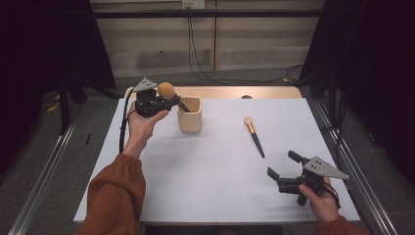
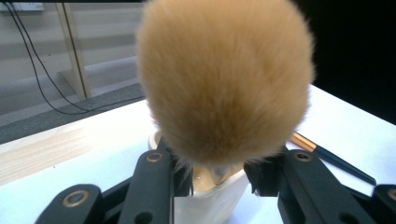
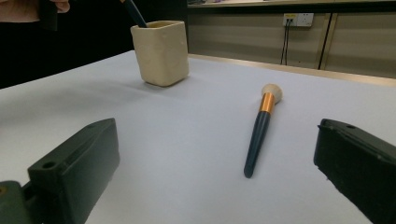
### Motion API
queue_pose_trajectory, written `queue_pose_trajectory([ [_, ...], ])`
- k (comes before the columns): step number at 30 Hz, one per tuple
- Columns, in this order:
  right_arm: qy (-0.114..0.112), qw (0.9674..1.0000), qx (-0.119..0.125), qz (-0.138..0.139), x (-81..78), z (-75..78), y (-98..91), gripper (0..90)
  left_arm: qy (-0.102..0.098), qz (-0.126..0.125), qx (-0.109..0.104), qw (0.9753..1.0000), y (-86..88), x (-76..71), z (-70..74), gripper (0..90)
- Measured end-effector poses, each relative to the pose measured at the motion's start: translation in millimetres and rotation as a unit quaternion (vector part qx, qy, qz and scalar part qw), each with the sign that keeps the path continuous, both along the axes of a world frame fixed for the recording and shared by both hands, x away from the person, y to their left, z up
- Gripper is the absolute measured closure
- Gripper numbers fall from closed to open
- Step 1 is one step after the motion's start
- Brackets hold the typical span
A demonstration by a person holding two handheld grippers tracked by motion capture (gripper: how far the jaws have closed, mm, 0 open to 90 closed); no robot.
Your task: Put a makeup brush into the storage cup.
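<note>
High view: unlabelled cup [image 1: 190,116], brush [image 1: 170,93].

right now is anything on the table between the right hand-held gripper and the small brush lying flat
Nothing visible. The right hand-held gripper has its jaws open toward the small brush, with bare white table between them. The cup stands farther off, to the side.

I see the cream square ceramic cup [image 1: 189,115] standing toward the counter's [image 1: 210,181] far left. My left gripper [image 1: 169,102] holds the large fluffy-headed brush [image 1: 167,90] tilted, handle end inside the cup. The small dark-handled brush [image 1: 254,135] lies right of the cup, and beyond it, nearer me, my right gripper [image 1: 283,166].
</note>
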State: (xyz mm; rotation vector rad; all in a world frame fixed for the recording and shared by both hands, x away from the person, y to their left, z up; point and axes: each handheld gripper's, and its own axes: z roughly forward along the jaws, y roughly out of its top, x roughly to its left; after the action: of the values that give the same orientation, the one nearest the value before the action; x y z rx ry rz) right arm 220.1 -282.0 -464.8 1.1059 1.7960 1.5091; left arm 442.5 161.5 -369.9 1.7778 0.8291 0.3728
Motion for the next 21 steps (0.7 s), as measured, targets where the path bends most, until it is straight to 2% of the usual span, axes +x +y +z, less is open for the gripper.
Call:
queue_pose_trajectory([
  [3,-0.001,1.0,-0.001,-0.003,0.2,-0.2,0.2,0.0,0.005,0.003,0.0,1.0,-1.4,-0.3,-1.6,66.4],
  [7,-0.001,1.0,-0.002,-0.003,0.8,-0.6,0.2,0.0,-0.001,0.002,0.01,0.9999,-3.9,-0.7,-2.8,66.4],
  [12,-0.001,1.0,-0.001,-0.003,0.6,-0.8,0.0,0.0,0.003,0.013,0.015,0.9998,-1.3,1.2,-11.8,66.4],
  [17,0.0,1.0,-0.003,-0.002,1.1,-1.7,0.3,0.0,-0.001,0.013,0.016,0.9998,2.2,2.3,-18.6,66.3],
  [21,0.001,1.0,-0.004,0.0,1.1,-2.3,0.6,0.0,0.006,0.006,0.014,0.9999,2.9,3.8,-25.8,65.8],
])
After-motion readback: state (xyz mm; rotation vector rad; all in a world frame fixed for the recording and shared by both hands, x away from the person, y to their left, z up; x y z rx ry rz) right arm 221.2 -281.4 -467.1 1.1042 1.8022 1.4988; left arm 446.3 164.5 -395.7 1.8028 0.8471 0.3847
